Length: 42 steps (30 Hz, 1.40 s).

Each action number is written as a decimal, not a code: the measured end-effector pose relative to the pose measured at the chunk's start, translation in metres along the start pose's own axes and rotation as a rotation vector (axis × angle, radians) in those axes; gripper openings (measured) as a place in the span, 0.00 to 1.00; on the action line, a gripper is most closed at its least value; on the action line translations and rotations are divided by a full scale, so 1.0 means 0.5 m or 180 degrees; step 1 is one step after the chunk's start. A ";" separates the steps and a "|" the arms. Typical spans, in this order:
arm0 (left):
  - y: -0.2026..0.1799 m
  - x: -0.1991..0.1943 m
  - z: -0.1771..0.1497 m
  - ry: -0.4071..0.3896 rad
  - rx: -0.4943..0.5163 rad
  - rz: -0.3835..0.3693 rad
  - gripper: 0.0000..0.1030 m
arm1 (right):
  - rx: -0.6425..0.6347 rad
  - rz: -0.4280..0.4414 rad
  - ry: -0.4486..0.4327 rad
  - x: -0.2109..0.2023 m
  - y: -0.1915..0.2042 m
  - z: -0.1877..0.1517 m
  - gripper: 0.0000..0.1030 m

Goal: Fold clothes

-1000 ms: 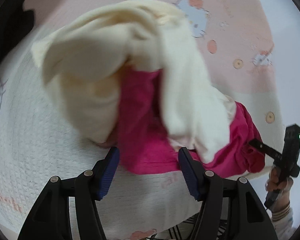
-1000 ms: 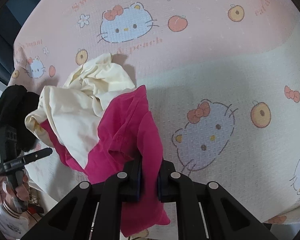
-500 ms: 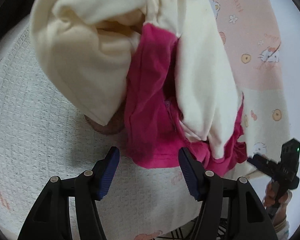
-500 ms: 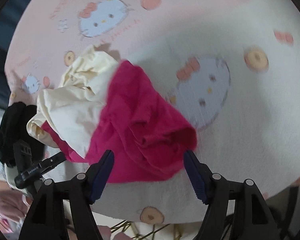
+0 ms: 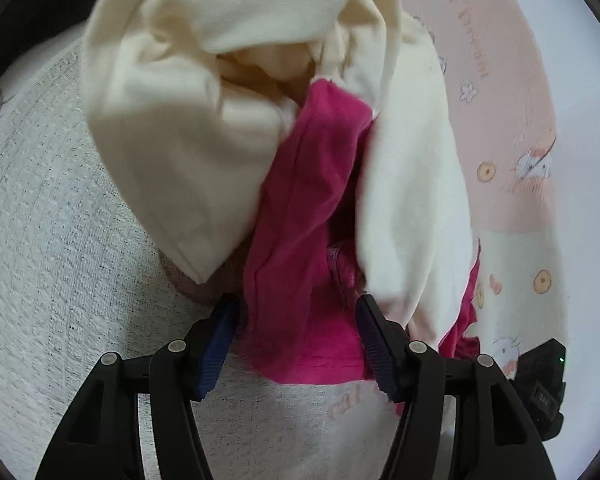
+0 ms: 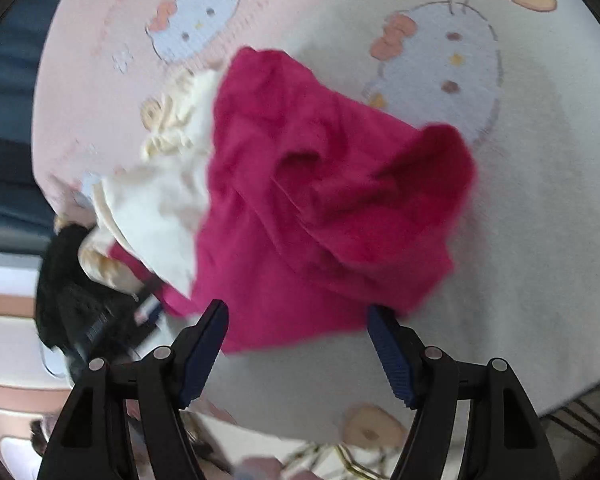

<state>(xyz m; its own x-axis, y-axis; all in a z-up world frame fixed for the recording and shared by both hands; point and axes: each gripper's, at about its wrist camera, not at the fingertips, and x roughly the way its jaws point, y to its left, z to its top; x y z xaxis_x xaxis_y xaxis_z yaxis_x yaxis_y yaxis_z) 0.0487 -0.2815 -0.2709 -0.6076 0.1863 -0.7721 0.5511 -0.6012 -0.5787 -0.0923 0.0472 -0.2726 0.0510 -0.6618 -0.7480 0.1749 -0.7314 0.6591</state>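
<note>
Pink garment lies crumpled on the cartoon-cat bedsheet, cream garment bunched over and around it; what kind of clothes they are can't be made out. Right gripper: jaws have just been opening and stand wide; the pink hem reaches between them, pads not pressing. Left gripper: jaws parted, pink cloth hanging between; contact with the pads unclear. Right view blurred; dark shapes at its left edge unreadable
</note>
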 end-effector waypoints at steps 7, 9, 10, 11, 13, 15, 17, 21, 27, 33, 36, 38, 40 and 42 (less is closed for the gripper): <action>0.003 -0.002 0.011 0.0055 0.0066 0.0168 0.20 | 0.0218 0.0173 -0.0235 0.025 -0.001 0.006 0.69; 0.004 -0.008 0.016 0.0038 0.0020 0.0123 0.13 | 0.0198 0.0129 -0.0163 0.024 0.007 0.007 0.69; 0.005 -0.012 0.020 0.0032 -0.0015 0.0089 0.11 | 0.0188 0.0105 -0.0111 0.024 0.012 0.006 0.69; 0.004 -0.018 0.025 0.0018 -0.0040 0.0055 0.10 | 0.0193 0.0112 -0.0046 0.022 0.015 0.003 0.69; -0.002 -0.027 0.034 0.0021 -0.0017 0.0022 0.09 | 0.0271 0.0201 -0.0012 0.016 0.017 -0.012 0.69; -0.013 -0.034 0.044 0.0022 0.0053 0.0056 0.09 | 0.0386 0.0295 -0.0020 0.014 0.015 -0.030 0.69; -0.025 -0.041 0.052 0.0021 0.0136 0.0036 0.09 | 0.0590 0.0402 -0.0001 0.022 0.007 -0.053 0.69; -0.036 -0.060 0.064 0.0026 0.0172 -0.0023 0.09 | 0.1106 0.0667 -0.0026 0.052 -0.025 -0.076 0.69; -0.038 -0.077 0.080 0.0045 0.0077 -0.0052 0.09 | 0.1112 0.0721 -0.0257 0.063 -0.012 -0.050 0.69; -0.033 -0.107 0.089 -0.0004 0.0083 0.0047 0.09 | 0.0324 -0.0048 -0.0406 0.075 0.061 -0.013 0.23; -0.047 -0.136 0.071 -0.0049 0.0212 0.0106 0.09 | -0.0090 -0.0339 -0.0521 0.068 0.094 -0.009 0.12; -0.056 -0.150 0.037 -0.0041 0.0323 0.0139 0.09 | -0.0219 -0.0468 -0.0633 0.051 0.108 -0.009 0.10; -0.066 -0.163 0.011 -0.0054 0.0464 0.0177 0.09 | -0.0326 -0.0597 -0.0756 0.029 0.120 -0.007 0.09; -0.076 -0.180 0.009 -0.0083 0.0602 0.0209 0.09 | -0.0479 -0.0760 -0.0924 -0.001 0.134 -0.003 0.09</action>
<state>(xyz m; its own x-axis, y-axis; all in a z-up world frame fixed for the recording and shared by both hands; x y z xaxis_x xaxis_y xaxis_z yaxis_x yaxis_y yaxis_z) 0.0796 -0.2788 -0.1782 -0.5900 0.1231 -0.7980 0.4741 -0.7471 -0.4658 -0.0790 -0.0012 -0.2284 -0.2843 -0.5109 -0.8112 0.2914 -0.8522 0.4346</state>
